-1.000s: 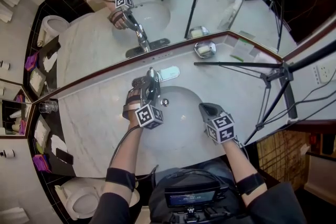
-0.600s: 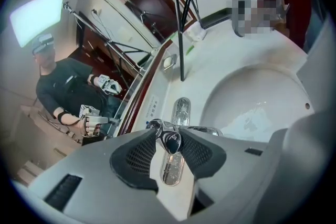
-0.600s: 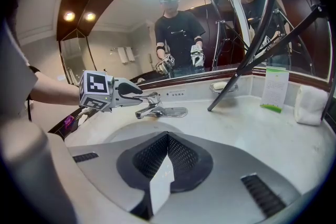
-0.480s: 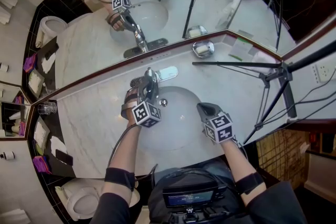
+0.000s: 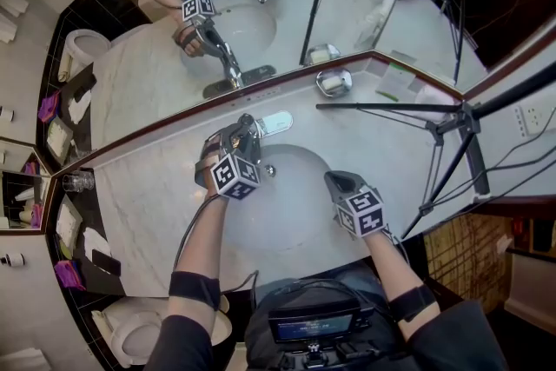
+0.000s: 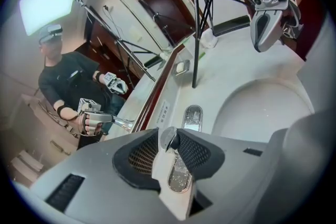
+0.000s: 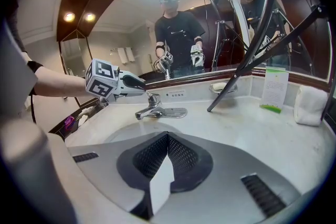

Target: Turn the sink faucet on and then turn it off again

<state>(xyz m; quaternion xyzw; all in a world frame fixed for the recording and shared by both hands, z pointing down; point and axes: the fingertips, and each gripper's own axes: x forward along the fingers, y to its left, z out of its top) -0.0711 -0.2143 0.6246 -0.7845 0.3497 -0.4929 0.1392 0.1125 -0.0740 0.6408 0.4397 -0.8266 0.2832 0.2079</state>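
Chrome faucet lever (image 6: 168, 138) is found at the far rim of the round white basin (image 5: 300, 208) in the marbled counter (image 5: 139, 204), clamped between the mesh pads of the left tool (image 5: 244, 135), whose jaws have just been closing. The right tool (image 5: 335, 179) is held shut and empty at the near right.

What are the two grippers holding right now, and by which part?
The left gripper, its jaws just closing, pinches the faucet handle at its rounded tip. The right gripper is shut and holds nothing.
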